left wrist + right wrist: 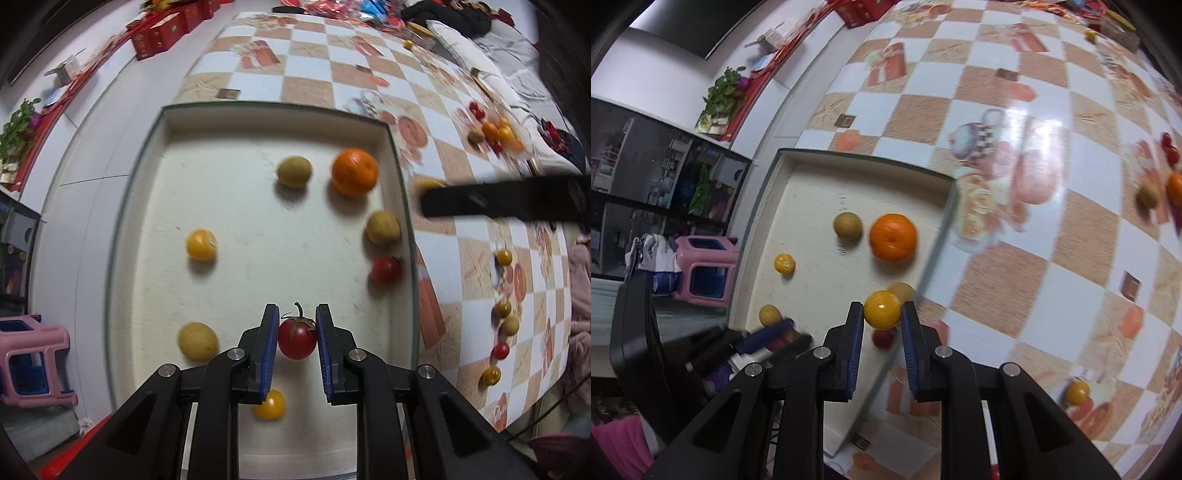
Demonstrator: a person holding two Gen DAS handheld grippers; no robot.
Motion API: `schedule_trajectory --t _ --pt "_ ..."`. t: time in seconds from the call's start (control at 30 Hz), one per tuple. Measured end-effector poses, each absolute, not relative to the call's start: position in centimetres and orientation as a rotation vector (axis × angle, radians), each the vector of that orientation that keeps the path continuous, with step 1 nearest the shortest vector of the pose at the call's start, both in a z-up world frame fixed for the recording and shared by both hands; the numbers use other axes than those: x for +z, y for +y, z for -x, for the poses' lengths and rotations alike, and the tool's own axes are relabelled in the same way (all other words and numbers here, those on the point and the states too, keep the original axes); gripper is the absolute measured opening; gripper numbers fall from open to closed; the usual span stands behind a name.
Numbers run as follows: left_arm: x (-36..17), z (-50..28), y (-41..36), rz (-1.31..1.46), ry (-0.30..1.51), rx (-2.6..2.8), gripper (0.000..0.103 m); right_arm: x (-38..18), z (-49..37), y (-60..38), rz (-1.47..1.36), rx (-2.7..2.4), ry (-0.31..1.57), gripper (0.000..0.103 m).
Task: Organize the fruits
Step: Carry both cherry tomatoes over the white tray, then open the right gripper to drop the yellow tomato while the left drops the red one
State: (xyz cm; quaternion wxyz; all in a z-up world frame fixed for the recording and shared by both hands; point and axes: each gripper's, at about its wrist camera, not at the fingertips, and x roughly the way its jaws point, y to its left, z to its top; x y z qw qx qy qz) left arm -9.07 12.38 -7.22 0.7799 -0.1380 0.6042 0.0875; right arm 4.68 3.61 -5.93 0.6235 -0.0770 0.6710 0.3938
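Gripping a red tomato (297, 339), the left claw (296, 345) hangs directly above the tray (258, 122); the right claw (878, 345), clamping a yellow fruit (882, 309), hangs over the tray's right rim.

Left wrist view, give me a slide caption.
Left claw grips a red cherry tomato above the white tray of mixed fruit.

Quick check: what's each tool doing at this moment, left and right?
Left tool: closed on a red tomato, over the tray.
Right tool: closed on a yellow fruit, above the tray's edge.
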Motion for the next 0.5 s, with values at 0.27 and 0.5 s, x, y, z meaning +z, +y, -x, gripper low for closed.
schedule_trajectory --t 0.27,0.5 --pt "-8.2 10.7 10.1 0.294 1.324 0.151 0.022 -9.1 -3.9 8.5 0.284 0.960 1.602 0.023" --pt "-8.9 11.9 9.8 0.273 1.345 0.183 0.022 -10.2 -3.4 10.5 0.382 0.948 1.596 0.023"
